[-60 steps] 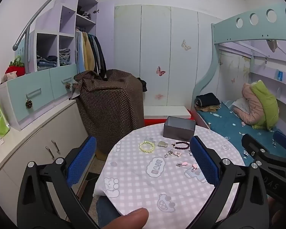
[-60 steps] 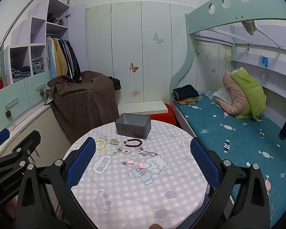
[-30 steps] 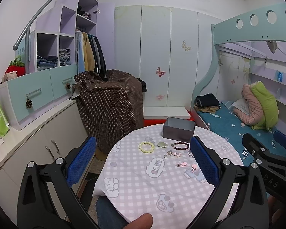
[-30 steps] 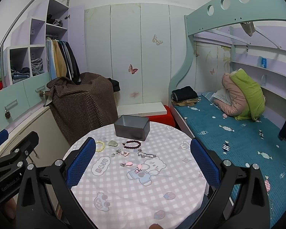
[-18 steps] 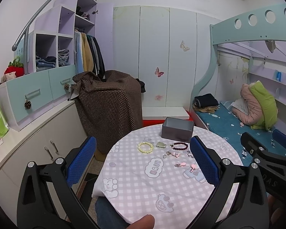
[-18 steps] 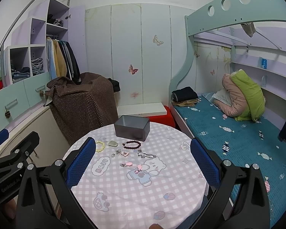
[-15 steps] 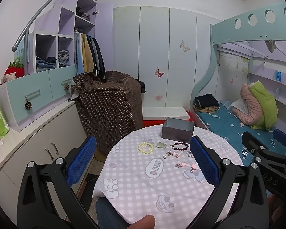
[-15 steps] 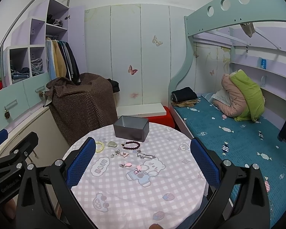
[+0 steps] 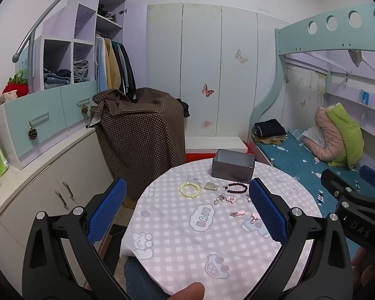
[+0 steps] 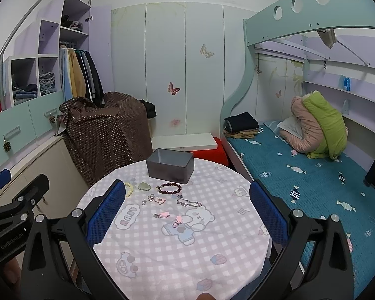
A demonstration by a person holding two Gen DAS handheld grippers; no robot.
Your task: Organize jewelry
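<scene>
A grey open box [image 9: 233, 167] [image 10: 170, 166] stands at the far side of a round table with a pink checked cloth [image 9: 177, 235] [image 10: 227, 225]. In front of it lie a pale yellow bead bracelet [image 9: 189, 190] [image 10: 129, 189], a grey-green pendant [image 9: 211, 186] [image 10: 144, 186], a dark red bead bracelet [image 9: 236, 188] [image 10: 169, 188], a silver chain [image 10: 189, 203] and several small pink and silver pieces [image 9: 237, 212] [image 10: 161, 215]. My left gripper [image 9: 186, 211] and right gripper [image 10: 187, 211] are both open and empty, held above the table's near side.
A brown dotted cover [image 9: 140, 135] drapes furniture behind the table. A cabinet [image 9: 50, 190] runs along the left. A bunk bed with a blue mattress [image 10: 300, 165] is at the right. The other gripper shows at each view's edge [image 9: 355, 207] [image 10: 12, 215].
Both grippers have drifted only slightly; the table sits marginally lower and farther in the views. Nothing was picked up or moved.
</scene>
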